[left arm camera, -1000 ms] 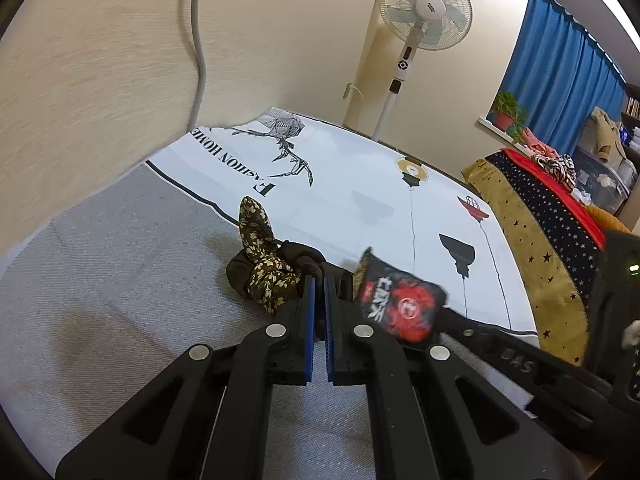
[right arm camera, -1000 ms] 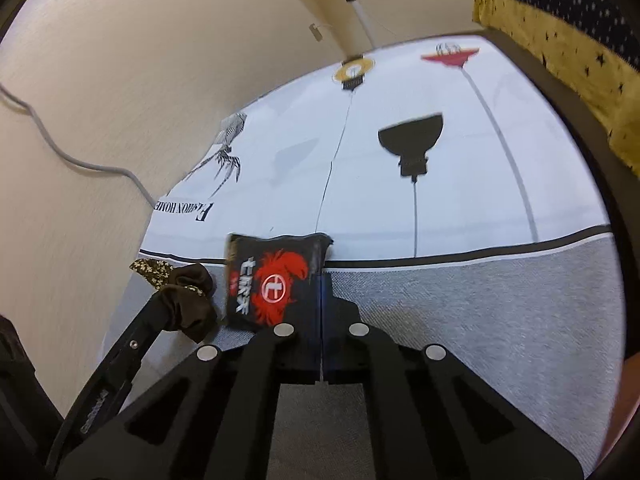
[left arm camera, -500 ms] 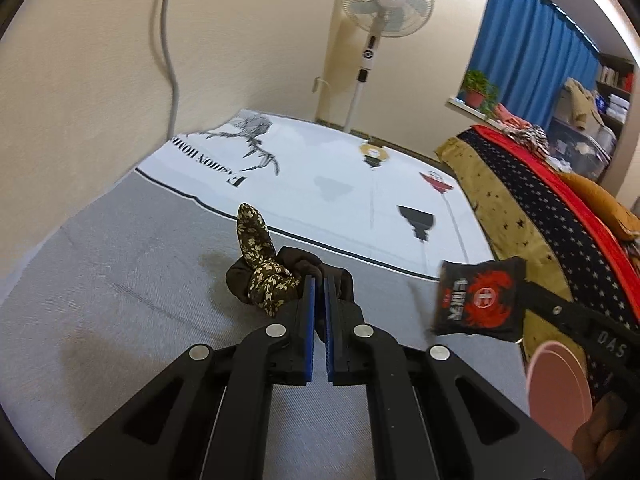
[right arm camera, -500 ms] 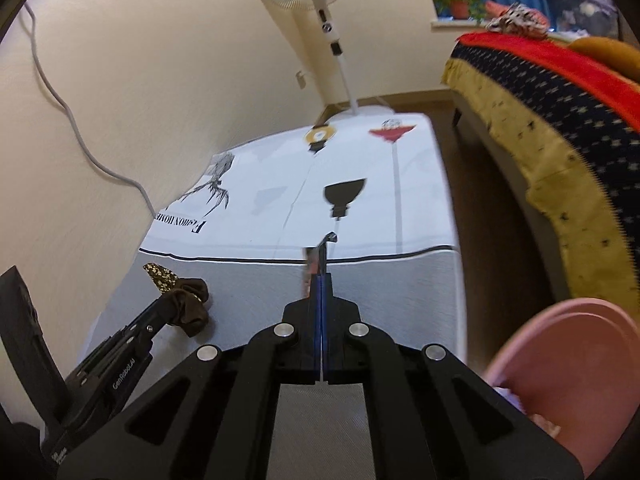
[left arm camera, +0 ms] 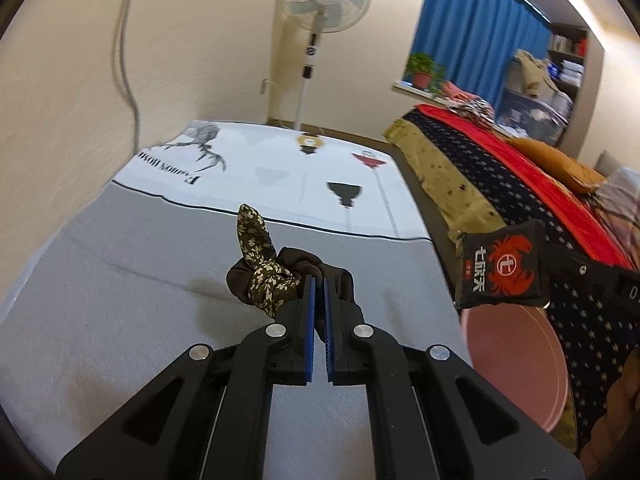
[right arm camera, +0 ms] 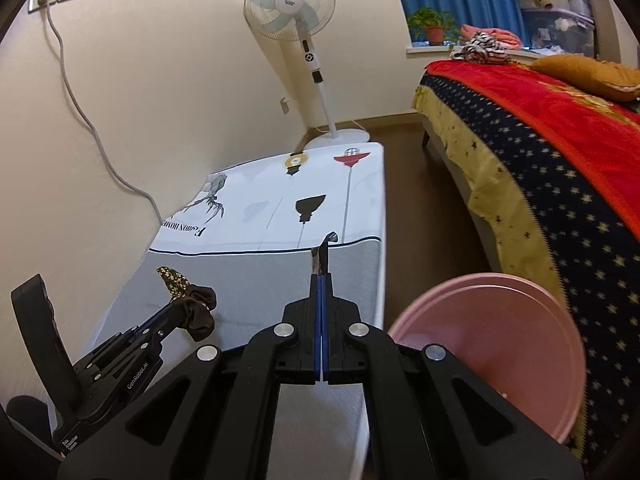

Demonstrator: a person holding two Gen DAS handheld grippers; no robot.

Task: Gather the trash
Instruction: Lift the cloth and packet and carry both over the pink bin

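Your right gripper, jaws clamped on a black snack wrapper, hangs near the pink bin. Your left gripper, jaws pinching a brown scrunchie above the bench; neither is binned yet.

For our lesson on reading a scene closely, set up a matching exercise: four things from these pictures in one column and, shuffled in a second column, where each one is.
Things:
1. black and red snack packet
2. brown scrunchie
3. pink basin
4. standing fan

Places:
A. on the floor beside the bed
B. in the left claw
C. by the far wall
D. in the right claw

Pairs: 1-D, 2-B, 3-A, 4-C
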